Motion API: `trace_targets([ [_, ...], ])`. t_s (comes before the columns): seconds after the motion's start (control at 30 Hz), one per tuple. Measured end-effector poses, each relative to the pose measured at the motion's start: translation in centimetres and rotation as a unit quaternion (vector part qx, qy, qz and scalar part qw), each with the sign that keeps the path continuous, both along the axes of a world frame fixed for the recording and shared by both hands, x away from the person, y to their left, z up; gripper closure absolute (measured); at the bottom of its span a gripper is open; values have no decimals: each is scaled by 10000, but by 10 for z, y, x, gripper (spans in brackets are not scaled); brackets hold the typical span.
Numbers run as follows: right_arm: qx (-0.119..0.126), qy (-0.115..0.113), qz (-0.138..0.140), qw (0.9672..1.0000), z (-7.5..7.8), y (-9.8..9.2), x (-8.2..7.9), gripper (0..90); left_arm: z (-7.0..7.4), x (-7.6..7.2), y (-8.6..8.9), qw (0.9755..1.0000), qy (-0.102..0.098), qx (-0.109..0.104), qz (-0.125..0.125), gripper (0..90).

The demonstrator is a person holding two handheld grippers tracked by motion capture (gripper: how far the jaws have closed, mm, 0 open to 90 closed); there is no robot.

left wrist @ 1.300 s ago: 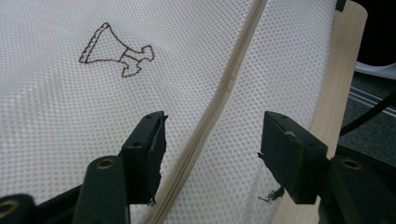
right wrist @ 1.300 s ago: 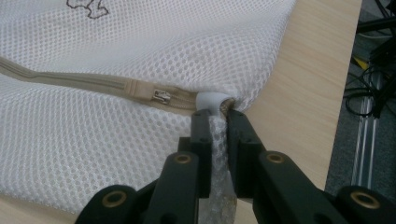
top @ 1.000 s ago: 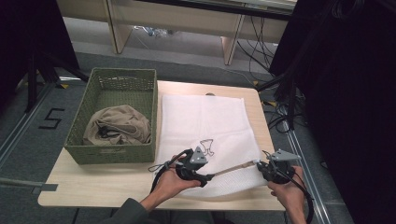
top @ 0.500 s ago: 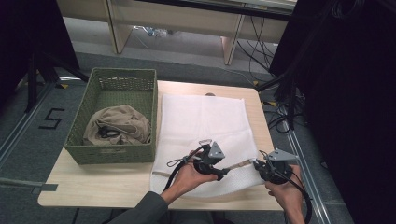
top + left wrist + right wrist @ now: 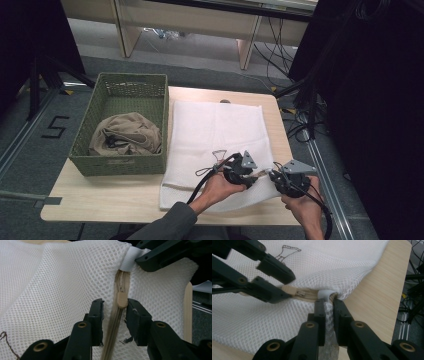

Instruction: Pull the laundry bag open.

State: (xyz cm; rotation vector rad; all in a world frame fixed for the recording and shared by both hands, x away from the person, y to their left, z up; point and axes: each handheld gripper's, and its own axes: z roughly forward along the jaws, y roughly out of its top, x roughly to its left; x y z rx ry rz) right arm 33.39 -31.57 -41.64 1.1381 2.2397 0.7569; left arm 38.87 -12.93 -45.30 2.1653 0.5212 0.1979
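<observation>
A white mesh bag (image 5: 215,130) lies flat on the table, with a beige zipper (image 5: 299,293) along its near right edge. In the left gripper view, my left gripper (image 5: 114,306) straddles the beige zipper pull (image 5: 122,300). Its jaws have just been closing, and a gap still shows on one side of the pull. My right gripper (image 5: 327,302) is shut on the mesh at the bag's corner, just below the white end tab (image 5: 324,293). In the high view the left gripper (image 5: 260,174) and right gripper (image 5: 273,176) meet tip to tip at the bag's near right corner.
A green woven basket (image 5: 120,82) stands at the table's left with a crumpled beige cloth (image 5: 127,132) inside. Bare wooden table (image 5: 100,195) shows along the near left. The table's right edge (image 5: 384,290) runs close beside the right gripper. Cables lie on the floor to the right.
My left hand has slid right along the bag's near edge until its gripper reaches the right gripper. The right hand and the bag's corner have stayed in place.
</observation>
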Motion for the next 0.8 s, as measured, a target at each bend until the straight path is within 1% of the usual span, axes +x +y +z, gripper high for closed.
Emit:
trace_targets([
  [0.03,-29,-54,28,10000,2,1,0,832,0,1,-1,10000,31,-16,33,687],
  [0.1,-51,-64,73,9999,2,1,0,833,1,1,-4,10000,-14,22,39,696],
  [0.17,-43,-43,43,10000,1,2,0,833,1,1,-6,9999,-63,100,-26,727],
  [0.2,-26,-49,82,10000,2,1,1,834,1,1,-7,9999,-87,114,-17,761],
  [0.27,-21,-52,64,10000,2,2,0,834,2,1,-10,9997,-163,188,-52,772],
  [0.3,-47,-61,57,10000,1,3,1,834,1,1,-11,9996,-167,192,-78,783],
  [0.33,-39,-47,45,10000,1,3,0,834,1,0,-13,9994,-173,252,-141,803],
  [0.37,-15,-25,41,10000,1,3,0,834,1,-1,-14,9991,-223,308,-159,807],
  [0.4,-25,-50,77,10000,1,2,0,834,2,-1,-15,9988,-260,369,-169,809],
  [0.43,-9,-44,95,9999,1,2,1,834,2,-2,-15,9987,-314,376,-161,811],
  [0.47,1,-45,56,10000,0,1,2,833,2,-2,-15,9986,-333,388,-151,812],
  [0.53,-3,-51,76,10000,0,0,2,832,2,-2,-15,9983,-327,439,-193,813],
  [0.6,72,-15,56,10000,-1,-1,2,822,4,-3,-13,9984,-360,412,-171,813],
  [0.63,147,-23,-8,9999,-1,-2,2,812,4,-3,-12,9984,-368,390,-167,814],
  [0.67,197,46,-99,9997,-4,-4,3,776,4,-3,-12,9984,-363,391,-172,814],
  [0.73,243,46,-125,9996,-5,-5,4,766,4,-3,-11,9984,-354,400,-189,814],
  [0.8,349,112,-219,9991,-8,-8,6,721,5,-3,-9,9985,-367,365,-166,814],
])
